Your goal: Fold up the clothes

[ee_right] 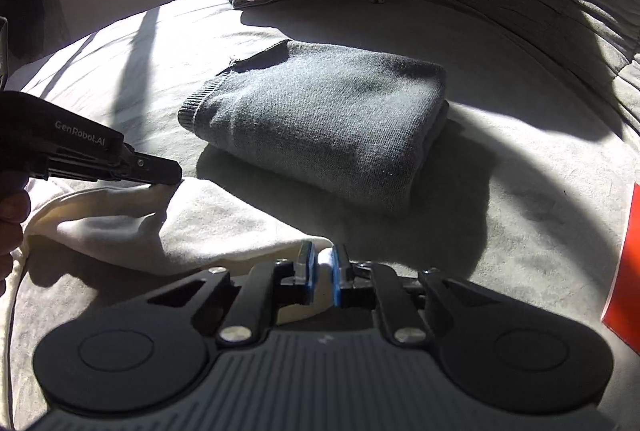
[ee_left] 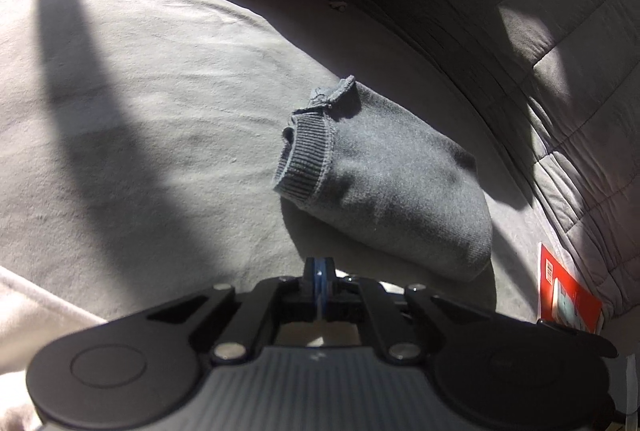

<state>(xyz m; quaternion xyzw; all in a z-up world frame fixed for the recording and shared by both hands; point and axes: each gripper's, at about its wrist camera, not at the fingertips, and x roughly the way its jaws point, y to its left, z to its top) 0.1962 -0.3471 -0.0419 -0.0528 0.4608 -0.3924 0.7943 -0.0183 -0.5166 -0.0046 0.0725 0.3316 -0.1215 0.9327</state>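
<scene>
Left gripper clamped on a fold of the white garment, lifting it off the bed. Right gripper pinching the same cloth's near edge. Beyond, folded grey sweater (ribbed hem leftward), lying flat.

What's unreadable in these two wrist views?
- White garment: its type and full extent; right wrist view cuts it off at the left edge, and the right hand-held gripper covers part.
- Red packet: print too small; cut off in both views.
- Left hand-held gripper: its pinch on the cloth shows only in the right view.
</scene>
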